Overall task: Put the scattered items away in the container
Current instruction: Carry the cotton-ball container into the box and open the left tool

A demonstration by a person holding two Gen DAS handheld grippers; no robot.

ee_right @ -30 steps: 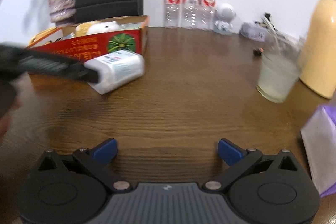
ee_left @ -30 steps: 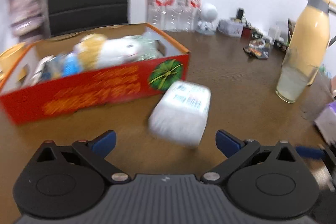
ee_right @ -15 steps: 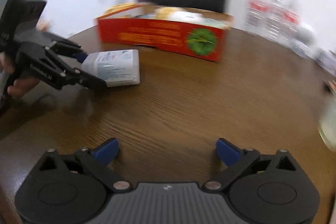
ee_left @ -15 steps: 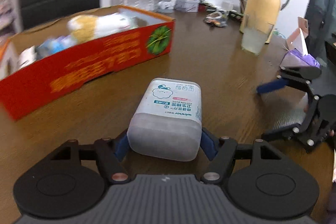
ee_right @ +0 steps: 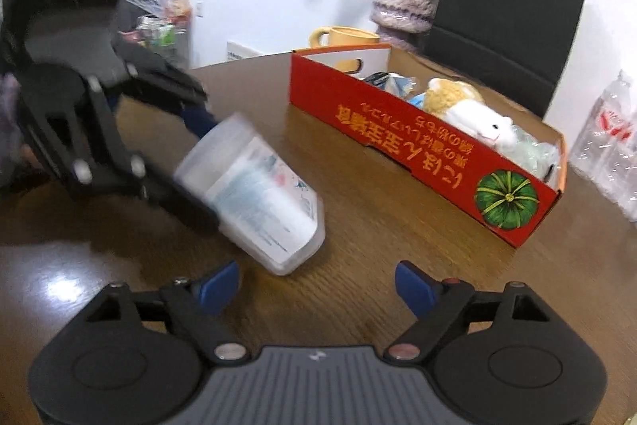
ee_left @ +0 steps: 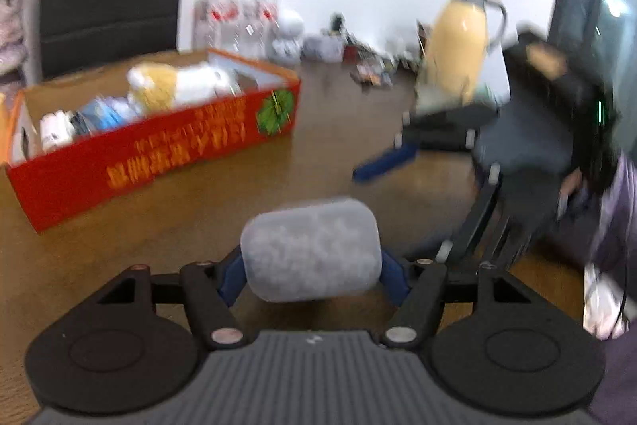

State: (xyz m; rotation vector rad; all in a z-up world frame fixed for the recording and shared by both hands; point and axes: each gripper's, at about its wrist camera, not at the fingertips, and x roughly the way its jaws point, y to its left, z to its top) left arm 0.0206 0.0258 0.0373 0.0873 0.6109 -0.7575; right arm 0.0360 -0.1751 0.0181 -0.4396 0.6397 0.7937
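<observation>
The translucent, rounded plastic tub of cotton buds (ee_left: pixel 310 253) is pinched by its sides in the left gripper (ee_left: pixel 310 275), its blue fingers (ee_left: pixel 231 275) pressing either flank, seemingly just off the brown wooden bench (ee_right: pixel 378 226); light, stiff, rather slick; the right gripper (ee_right: pixel 318 285) has been closing, empty, fingers apart; the red cardboard box (ee_right: pixel 402 134) stands near.

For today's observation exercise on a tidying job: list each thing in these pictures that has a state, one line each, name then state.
Left gripper: jaws just closed in, shut on the cotton swab box.
Cotton swab box: held, tilted, one end lifted off the table.
Right gripper: jaws open, nothing between them, just narrowing.
Red cardboard box: open-topped, partly filled.
Plush toy: lying inside the red cardboard box.
Yellow jug: upright, lid on.
</observation>
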